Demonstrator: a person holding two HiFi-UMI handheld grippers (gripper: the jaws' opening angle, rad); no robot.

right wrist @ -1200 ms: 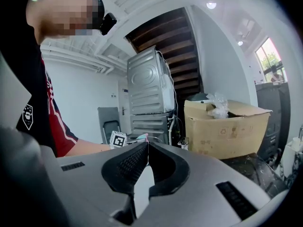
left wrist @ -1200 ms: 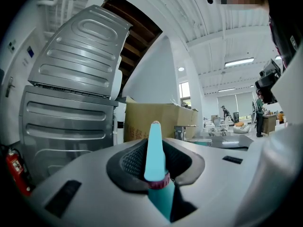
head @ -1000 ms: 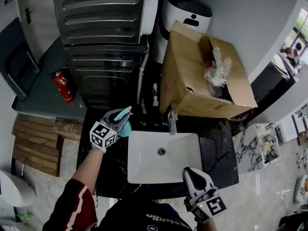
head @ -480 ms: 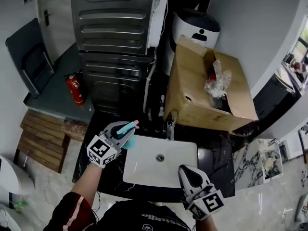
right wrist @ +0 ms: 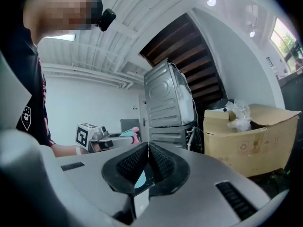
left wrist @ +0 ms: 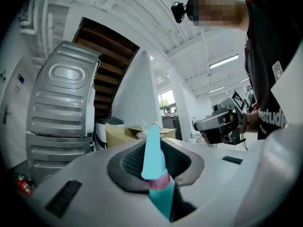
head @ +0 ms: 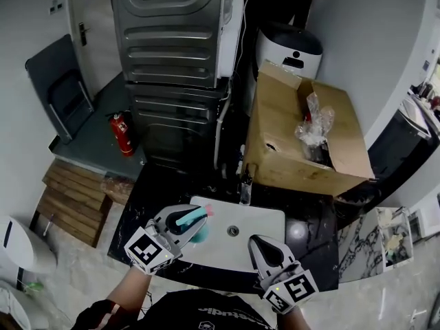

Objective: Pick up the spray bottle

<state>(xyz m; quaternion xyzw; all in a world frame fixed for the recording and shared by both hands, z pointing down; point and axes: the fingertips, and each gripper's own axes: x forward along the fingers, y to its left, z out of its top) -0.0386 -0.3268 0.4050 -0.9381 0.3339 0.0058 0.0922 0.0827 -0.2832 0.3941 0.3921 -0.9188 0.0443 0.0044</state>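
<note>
Two big grey laundry machines [head: 175, 53] stand one on top of the other at the far side of the room, with their ribbed metal sides facing this way. To the right of them sits a brown cardboard box [head: 289, 139] with its flaps open. It rests on the back right part of the black desk [head: 313, 243]. A white sink [head: 240, 243] is set into the middle of the desk.

On the floor to the left there is a grey chair [head: 63, 88], and nearer lies a wooden pallet [head: 72, 198]. A white bin with a black lid [head: 289, 50] stands behind the box. A red fire extinguisher [head: 122, 133] stands on the floor near the bottom of the machines.

The left tool [head: 194, 220] is over the left side of the sink. Its two jaws are clamped on the neck of the teal spray bottle [left wrist: 154, 155]. The bottle's pointy top sticks out past the jaws, and it has a pink tip. The round teal body hangs under the tool, over the sink's left edge.

The right tool [head: 263, 247] is near the front edge of the sink, well apart from the bottle. Its jaws are pressed together and hold nothing.

A small metal tap [head: 245, 179] stands at the back edge of the sink, just in front of the box. A crumpled clear plastic bag [head: 315, 126] pokes out of the box's open top.
</note>
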